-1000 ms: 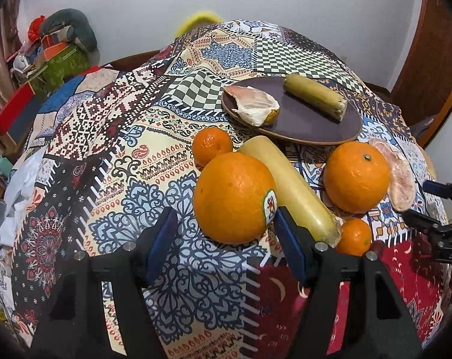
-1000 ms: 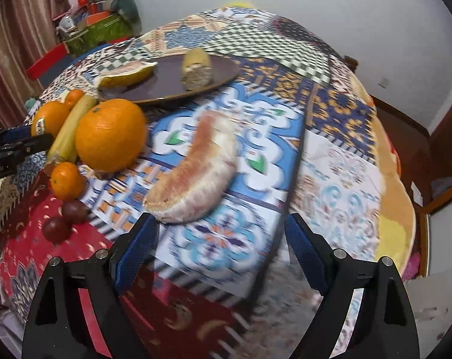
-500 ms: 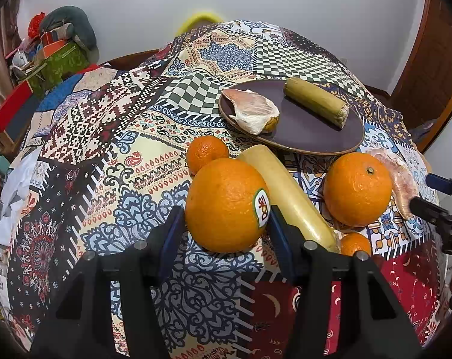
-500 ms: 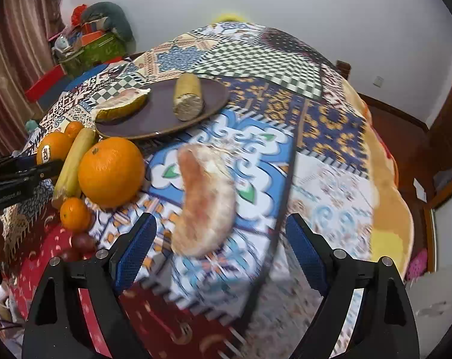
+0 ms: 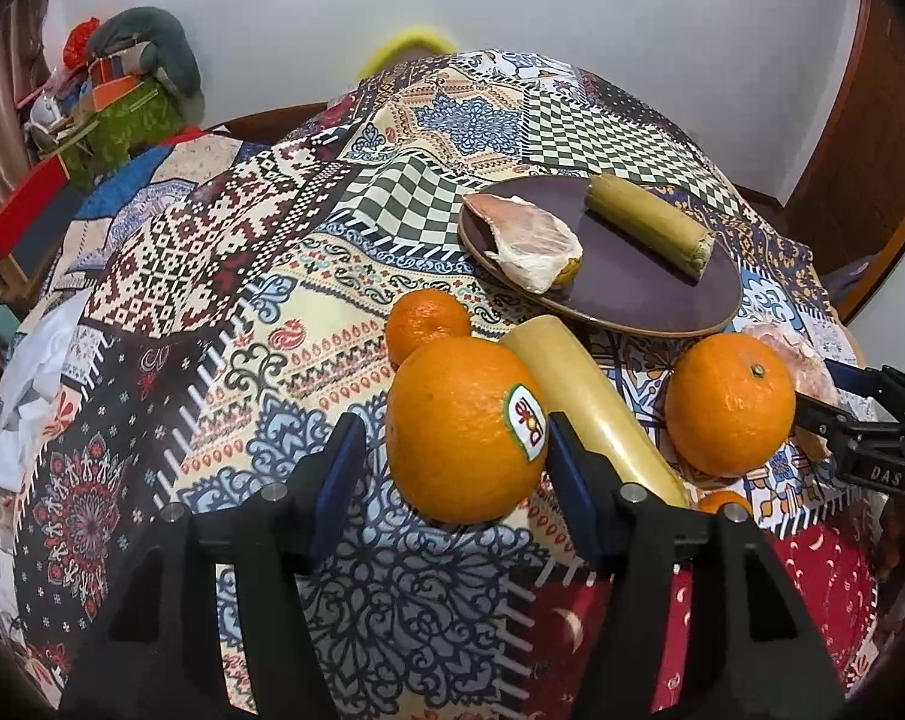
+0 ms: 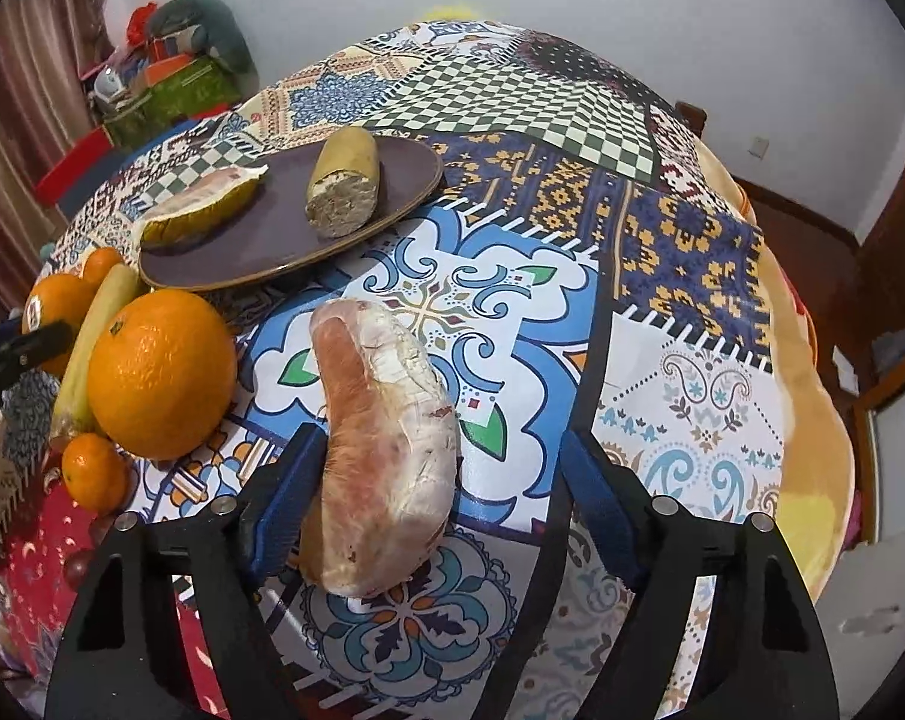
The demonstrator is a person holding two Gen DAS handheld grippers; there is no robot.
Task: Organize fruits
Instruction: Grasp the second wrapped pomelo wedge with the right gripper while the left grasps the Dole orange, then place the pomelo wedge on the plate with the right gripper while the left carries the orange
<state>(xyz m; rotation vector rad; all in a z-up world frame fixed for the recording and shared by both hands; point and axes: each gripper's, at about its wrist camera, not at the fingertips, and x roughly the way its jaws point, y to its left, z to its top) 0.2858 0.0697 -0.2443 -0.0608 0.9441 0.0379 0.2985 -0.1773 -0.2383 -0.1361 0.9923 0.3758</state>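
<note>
1. Looking along the left tool (image 5: 452, 468), its view alone shows the patterned side of the worktop (image 5: 212, 312) at far left and the sticker on the big orange (image 5: 461, 429) between its pads. The jaws are opening; the right pad sits at the sticker, the left pad stands just clear, so nothing is gripped.
2. Right of that orange lie a small orange (image 5: 425, 324) behind it, a long yellow piece (image 5: 596, 408) touching it, a second big orange (image 5: 729, 405), and a small orange (image 5: 722, 501) peeking out below.
3. The dark plate (image 5: 650, 294) holds one pale wedge (image 5: 530, 243) and one yellow-green roll (image 5: 647, 231).
4. At the right edge, the left view shows the right tool only partly, with a pink peeled segment (image 5: 782, 360) half hidden behind the orange.
5. The right view alone shows that segment (image 6: 386, 456) whole, lying on the worktop between the right tool's (image 6: 437, 492) pads. The jaws are closing; the left pad is at the segment, the right pad well apart from it.
6. Only this view shows the roll's cut end (image 6: 341, 204) and two dark round fruits (image 6: 86, 546), too dim to name.
7. Counted: two big oranges, two small ones, one yellow piece, one roll, one wedge, one segment, one plate.
</note>
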